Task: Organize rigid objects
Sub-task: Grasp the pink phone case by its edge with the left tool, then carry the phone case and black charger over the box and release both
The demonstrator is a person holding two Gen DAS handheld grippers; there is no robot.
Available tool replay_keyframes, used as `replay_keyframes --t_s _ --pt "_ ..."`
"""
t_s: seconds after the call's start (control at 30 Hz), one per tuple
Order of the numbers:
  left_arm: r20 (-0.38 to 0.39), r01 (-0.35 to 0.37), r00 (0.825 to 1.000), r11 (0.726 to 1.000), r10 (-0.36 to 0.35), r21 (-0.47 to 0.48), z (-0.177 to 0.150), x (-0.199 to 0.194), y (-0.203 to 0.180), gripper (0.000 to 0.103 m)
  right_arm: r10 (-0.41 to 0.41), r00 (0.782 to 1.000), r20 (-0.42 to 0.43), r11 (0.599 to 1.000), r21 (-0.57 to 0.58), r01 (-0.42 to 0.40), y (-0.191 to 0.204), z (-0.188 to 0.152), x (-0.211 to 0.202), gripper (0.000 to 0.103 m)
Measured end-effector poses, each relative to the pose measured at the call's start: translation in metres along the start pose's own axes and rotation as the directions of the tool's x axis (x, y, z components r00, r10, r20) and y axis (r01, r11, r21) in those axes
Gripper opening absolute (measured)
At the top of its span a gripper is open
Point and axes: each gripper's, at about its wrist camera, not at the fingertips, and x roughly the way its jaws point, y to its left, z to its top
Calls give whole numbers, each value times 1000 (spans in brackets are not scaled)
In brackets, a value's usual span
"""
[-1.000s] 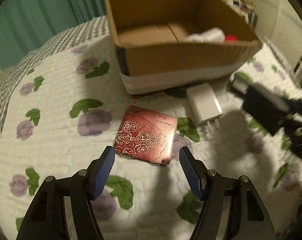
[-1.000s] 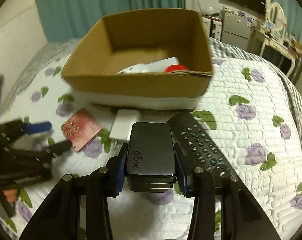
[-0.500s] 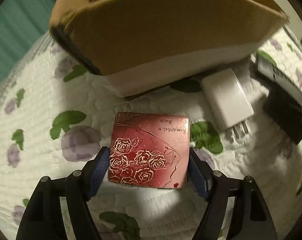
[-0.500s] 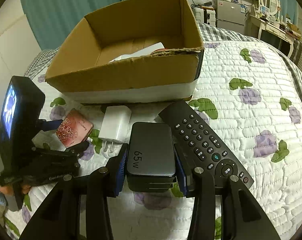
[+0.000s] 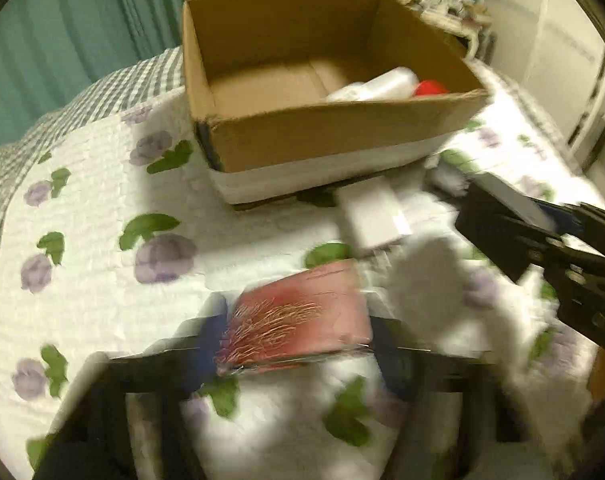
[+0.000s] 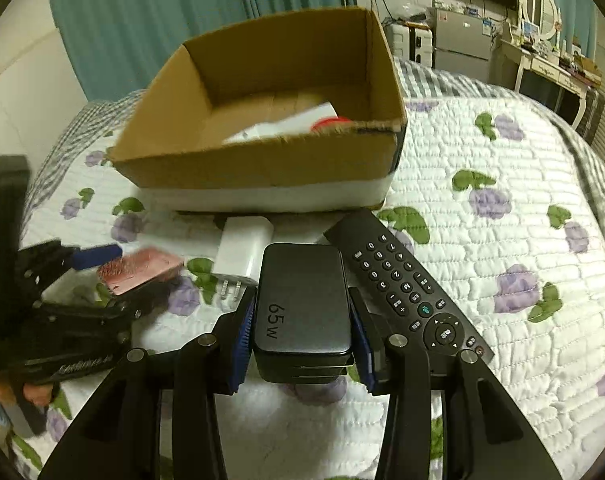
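Chargers (image 6: 302, 300): two; one remote (image 6: 406, 284); one box (image 6: 258, 168).

Both tools are black plastic frames with blue ribbed pads on the fingers (image 6: 238, 344). The right gripper (image 6: 302, 342) shows round silver screw heads along its arms. The left gripper (image 6: 114, 276) carries a line of white lettering on its body, too blurred to read, and seemingly a tall black block.

My view showed a floral quilted bed (image 6: 482, 152) bearing a cardboard box (image 6: 262, 168) at upper centre, a white charger (image 6: 242, 252) and a remote (image 6: 406, 284) below it.
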Motion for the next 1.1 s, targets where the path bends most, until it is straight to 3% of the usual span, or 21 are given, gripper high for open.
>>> replay_keyframes --t_s 0.03,0.27,0.33,0.4,0.73,0.87,1.1 --pt "-12 -37 999 999 37 -11 -2 -5 1 21 -4 1000 9 1000 -12 4 3 2 -7 43" --pt "-14 -43 999 999 42 -26 -10 -22 -1 15 -7 998 59 1000 -9 8 12 6 -48 43" --pt "11 -42 999 998 42 -44 -7 -34 3 9 -15 998 65 1000 -13 16 14 7 -55 42" --pt "48 -7 999 998 10 -70 -2 -51 5 9 -21 997 73 1000 -17 22 15 9 -62 42" --pt "233 9 973 999 1 -41 62 -121 -1 9 -21 982 187 997 -72 35 30 57 -112 42" --pt "270 22 963 999 -9 -46 102 -119 4 9 -27 974 227 992 -116 55 34 93 -117 42" --pt "292 6 956 1000 1 -21 155 -59 8 10 -29 971 238 985 -157 68 27 154 -78 42"
